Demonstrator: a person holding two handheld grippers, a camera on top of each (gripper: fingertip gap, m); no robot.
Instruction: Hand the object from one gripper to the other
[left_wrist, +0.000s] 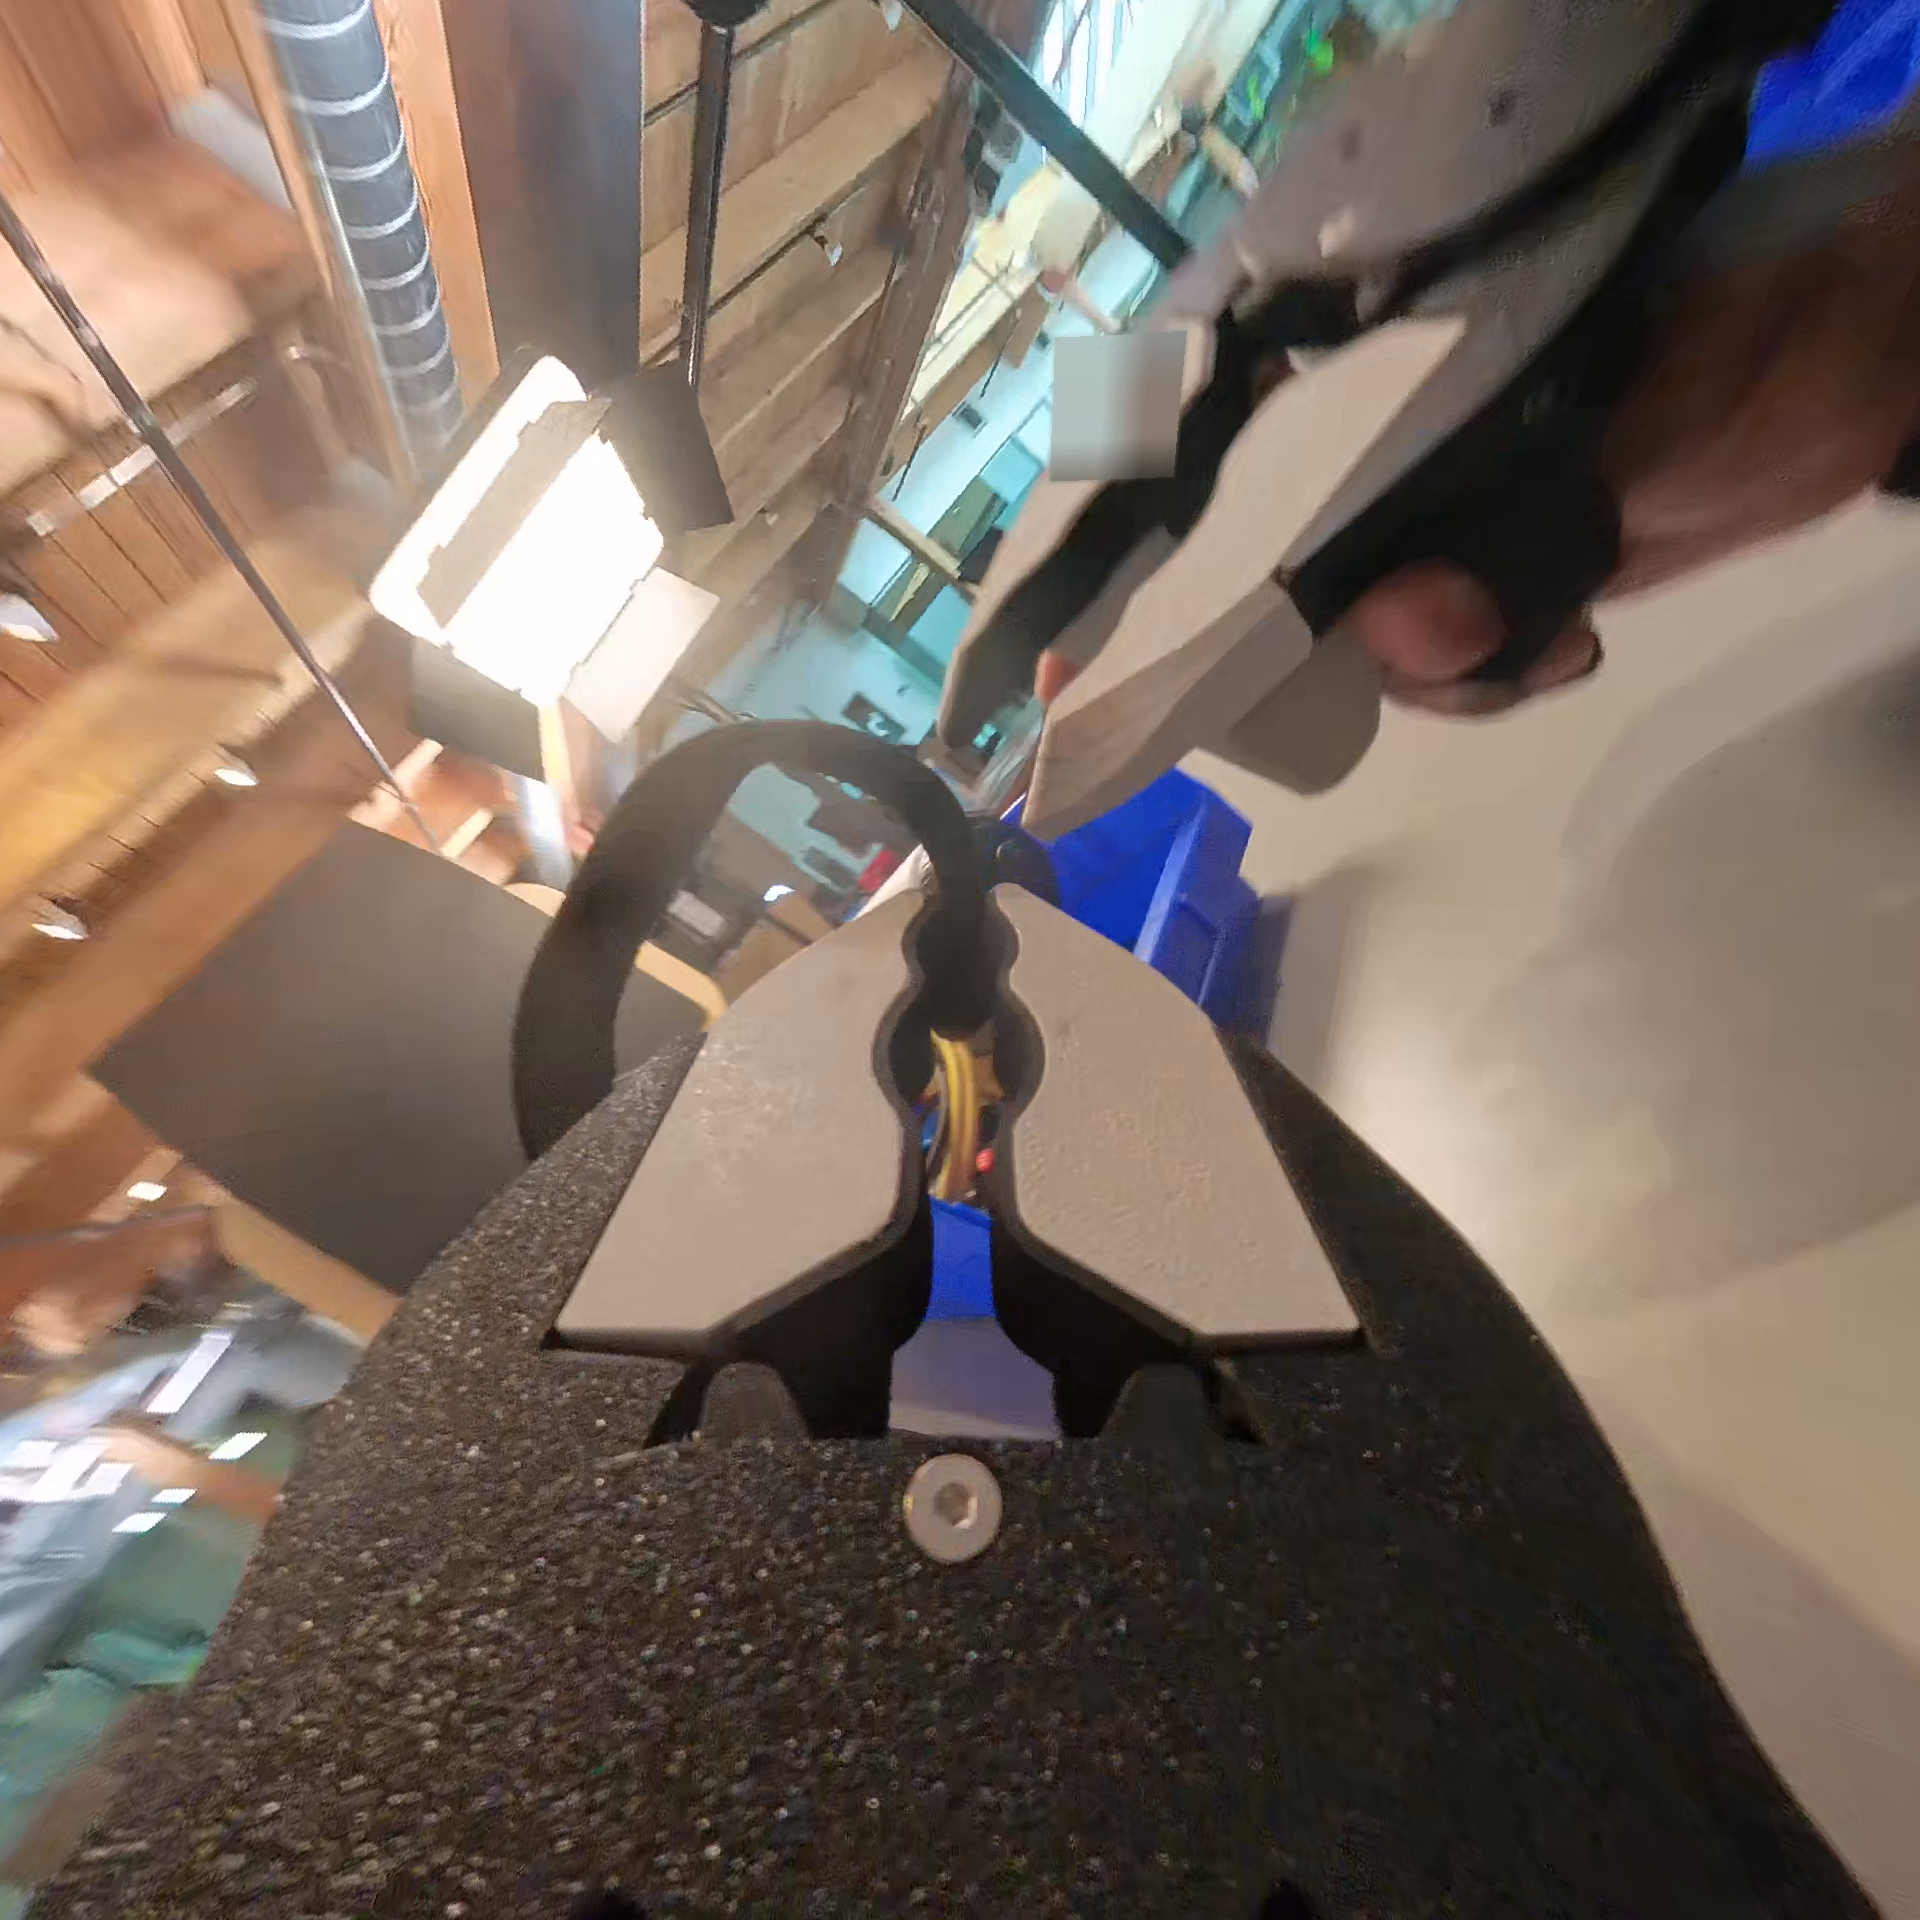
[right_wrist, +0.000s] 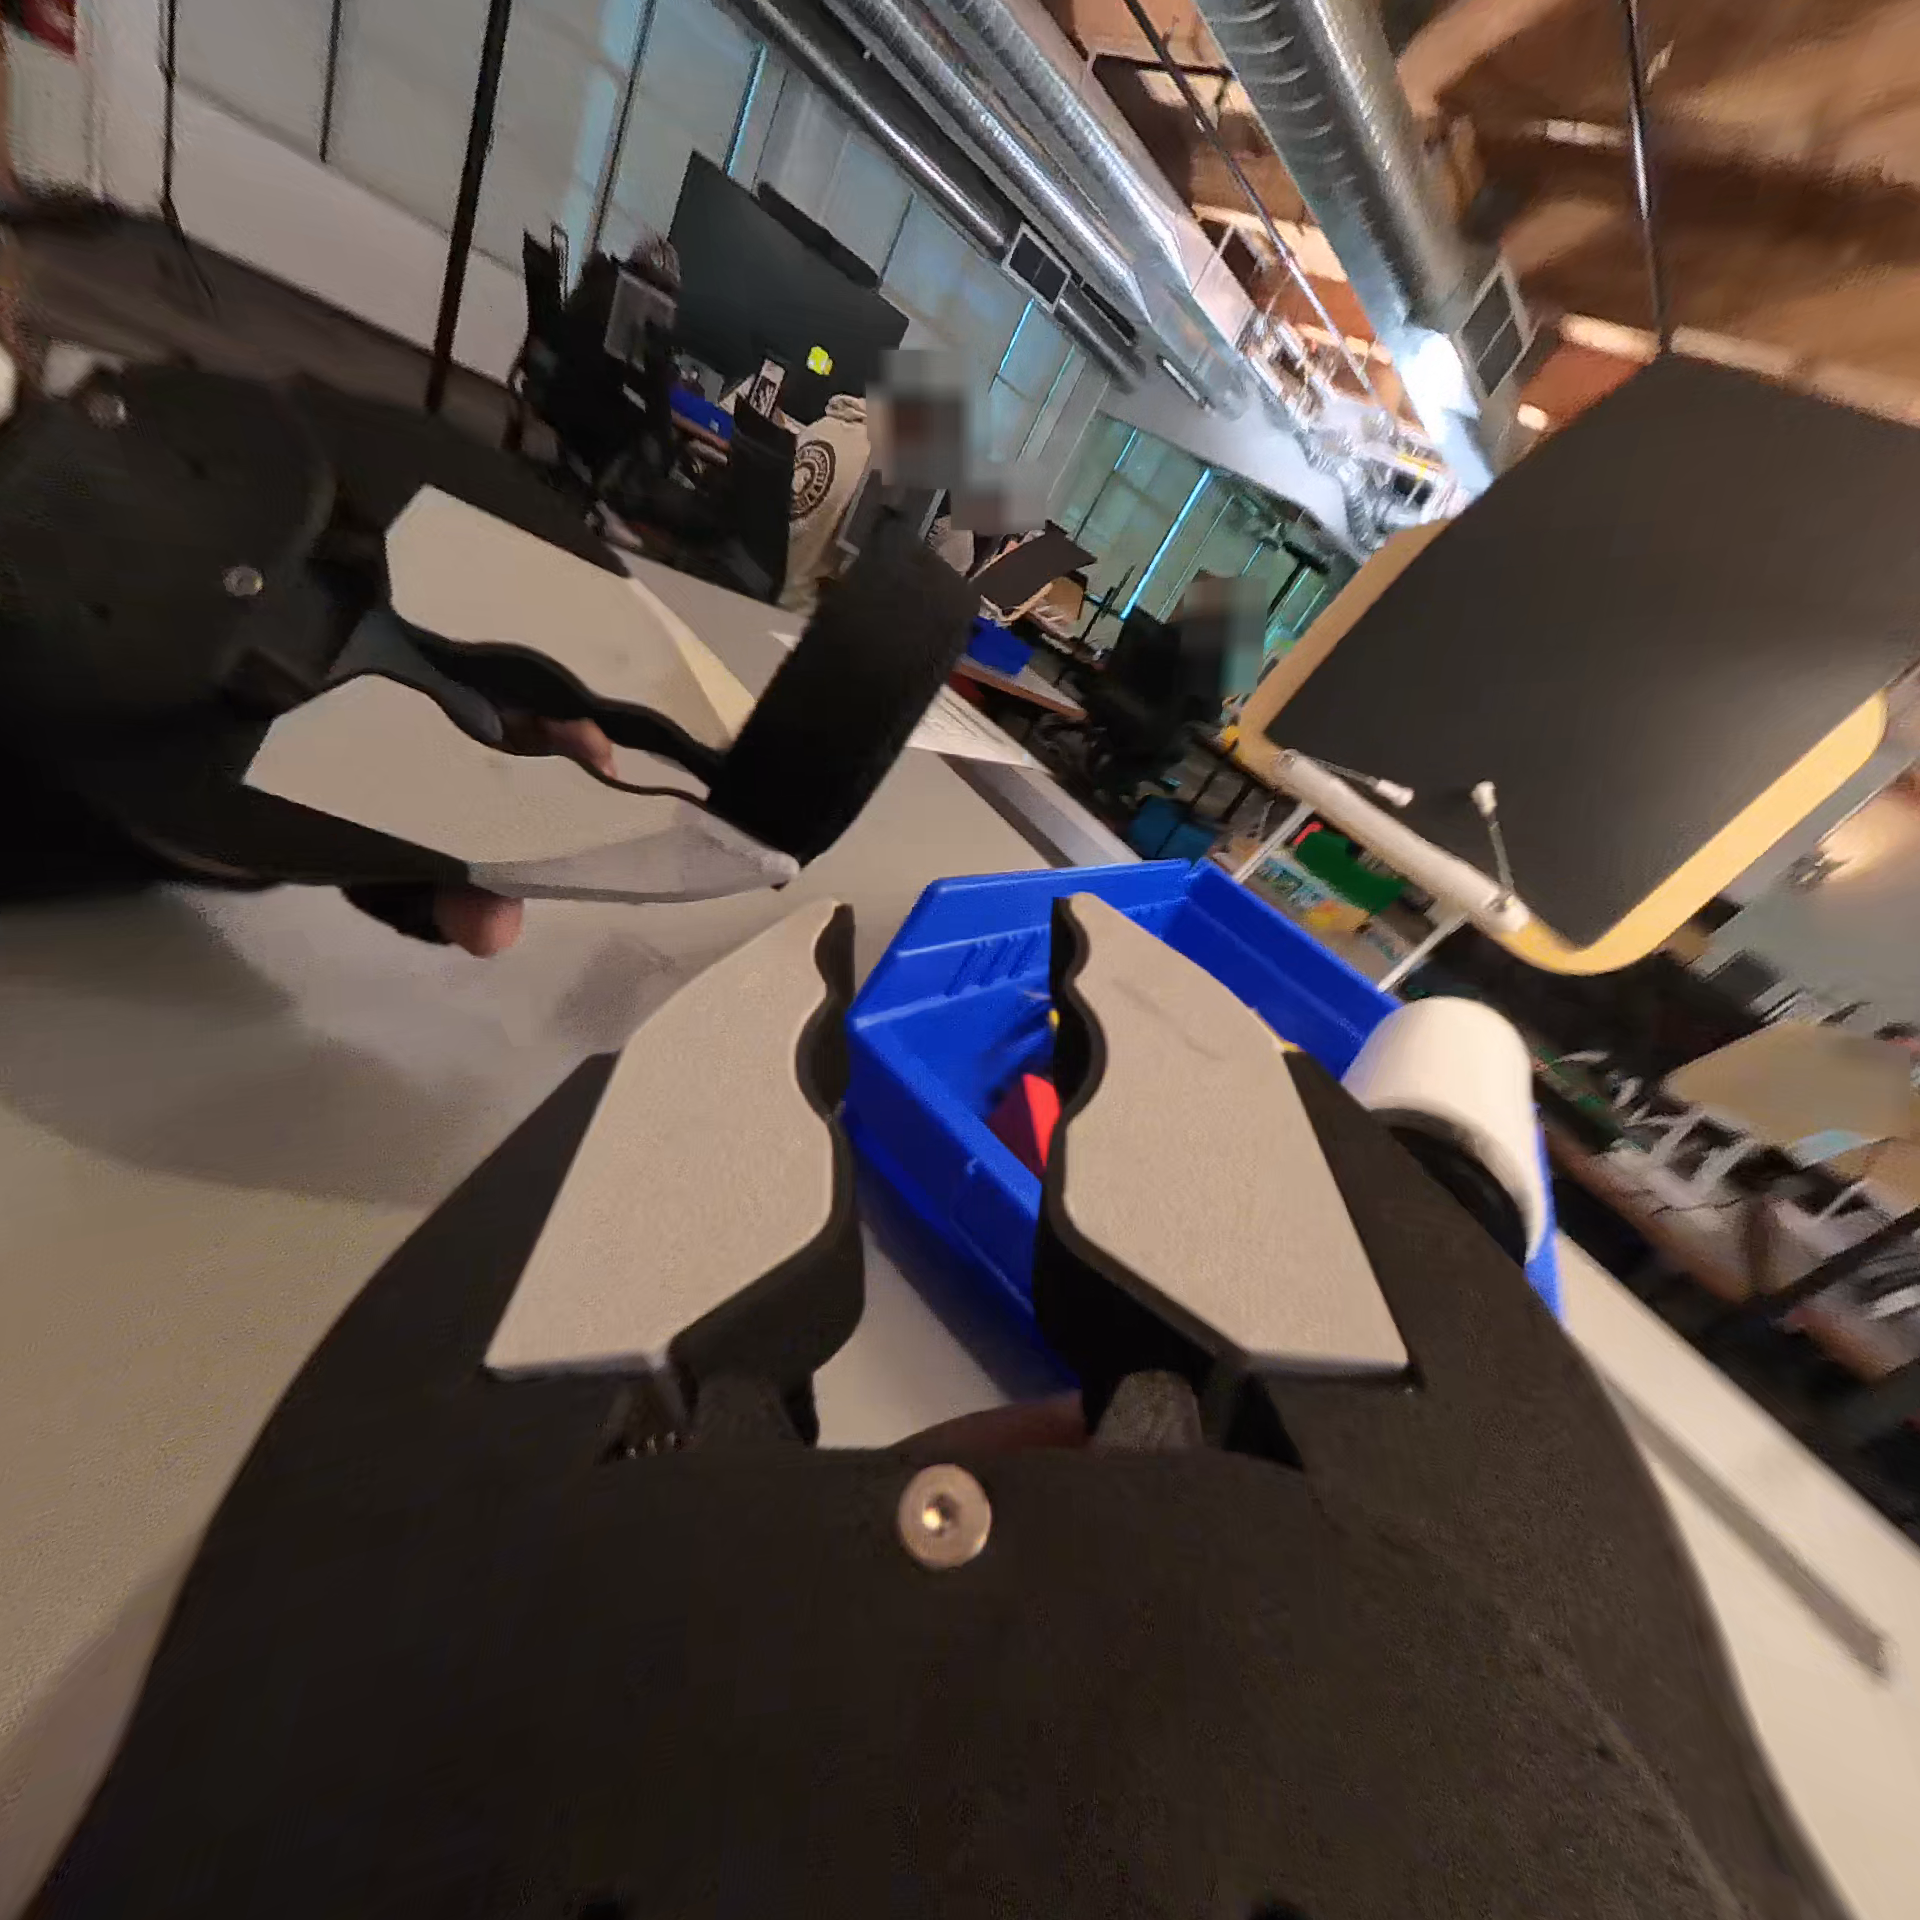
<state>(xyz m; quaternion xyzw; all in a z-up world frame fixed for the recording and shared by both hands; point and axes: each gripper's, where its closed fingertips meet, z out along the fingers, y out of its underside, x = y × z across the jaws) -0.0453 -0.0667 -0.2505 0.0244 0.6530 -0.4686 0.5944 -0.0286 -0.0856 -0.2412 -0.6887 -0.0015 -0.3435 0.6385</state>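
Observation:
My left gripper (left_wrist: 961, 914) is shut on a black ring-shaped band (left_wrist: 623, 894), pinching its right side at the fingertips; the loop sticks out up and to the left. In the right wrist view the left gripper (right_wrist: 753, 805) comes in from the left, holding the wide black band (right_wrist: 852, 686) above the table. My right gripper (right_wrist: 951, 935) is open and empty, just below and to the right of the band, not touching it. In the left wrist view the right gripper (left_wrist: 1003, 764) hangs at the upper right, its tips close above the band.
A blue bin (right_wrist: 1288, 935) with red and yellow items stands on the grey table (right_wrist: 208, 1143) under my right gripper; it also shows in the left wrist view (left_wrist: 1174, 883). A white tape roll (right_wrist: 1455, 1081) sits at its right. A black board (right_wrist: 1610, 644) hangs at the right.

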